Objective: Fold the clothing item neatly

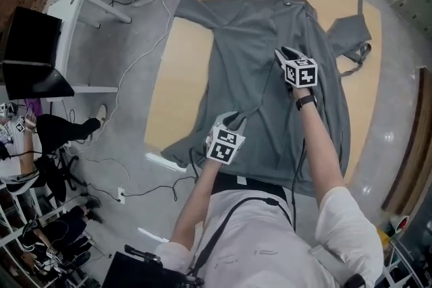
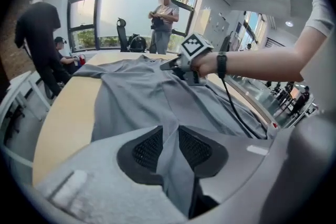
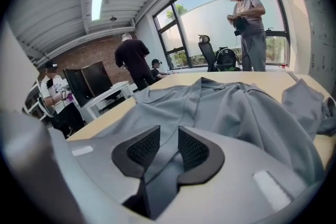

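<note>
A grey long-sleeved shirt [image 1: 270, 77] lies spread on the light wooden table [image 1: 182, 57], collar at the far end and sleeves out to both sides. My left gripper [image 1: 233, 119] sits at the near left part of the shirt. In the left gripper view a raised fold of the shirt [image 2: 136, 97] stands between the left gripper's [image 2: 170, 147] parted pads. My right gripper [image 1: 282, 54] is over the middle of the shirt, further from me. In the right gripper view the right gripper's [image 3: 169, 147] pads stand apart, with the shirt [image 3: 231, 107] lying in the gap.
A person [image 2: 163, 18] stands at the far end of the table beside an office chair [image 2: 123, 34]. A white desk [image 1: 74, 10] and seated people are on the left. Cables [image 1: 135, 77] run along the floor by the table's left edge.
</note>
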Tool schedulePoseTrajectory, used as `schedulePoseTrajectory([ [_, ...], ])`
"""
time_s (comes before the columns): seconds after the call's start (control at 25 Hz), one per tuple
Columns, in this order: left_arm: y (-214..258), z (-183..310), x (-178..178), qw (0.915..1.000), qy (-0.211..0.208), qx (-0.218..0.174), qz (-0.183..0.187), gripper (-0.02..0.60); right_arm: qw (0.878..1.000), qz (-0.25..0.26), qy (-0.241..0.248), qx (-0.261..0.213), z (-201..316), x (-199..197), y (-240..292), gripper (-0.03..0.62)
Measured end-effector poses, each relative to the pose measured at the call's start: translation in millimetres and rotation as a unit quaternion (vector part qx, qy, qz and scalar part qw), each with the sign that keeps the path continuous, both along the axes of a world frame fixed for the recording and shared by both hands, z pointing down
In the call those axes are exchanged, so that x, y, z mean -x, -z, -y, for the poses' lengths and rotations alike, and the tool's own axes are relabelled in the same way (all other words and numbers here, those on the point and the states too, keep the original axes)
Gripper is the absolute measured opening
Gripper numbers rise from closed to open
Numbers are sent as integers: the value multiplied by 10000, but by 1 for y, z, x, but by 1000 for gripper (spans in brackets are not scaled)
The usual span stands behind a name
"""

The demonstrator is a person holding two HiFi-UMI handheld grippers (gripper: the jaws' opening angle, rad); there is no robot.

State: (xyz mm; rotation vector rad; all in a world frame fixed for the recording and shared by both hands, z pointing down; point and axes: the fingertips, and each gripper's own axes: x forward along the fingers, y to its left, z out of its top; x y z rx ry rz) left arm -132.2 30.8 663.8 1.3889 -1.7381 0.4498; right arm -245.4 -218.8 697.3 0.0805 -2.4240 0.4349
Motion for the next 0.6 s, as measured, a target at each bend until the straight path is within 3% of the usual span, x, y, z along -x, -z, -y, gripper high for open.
schedulePoseTrajectory([
  [0.16, 15, -73, 29, 9953, 914, 231, 241, 103, 9982, 344, 480, 61, -64, -24, 31, 114],
  [0.32, 17, -168, 42, 9832, 1745, 447, 309, 103, 9869, 427, 1512, -363, -171, -61, 52, 121],
  [0.48, 4, -269, 44, 9619, 2579, 857, 298, 103, 9750, 439, 2160, 296, -279, -87, 59, 121],
  [0.6, -9, -338, 32, 9405, 3284, 870, 108, 104, 9686, 329, 2418, 483, -340, -110, 60, 121],
])
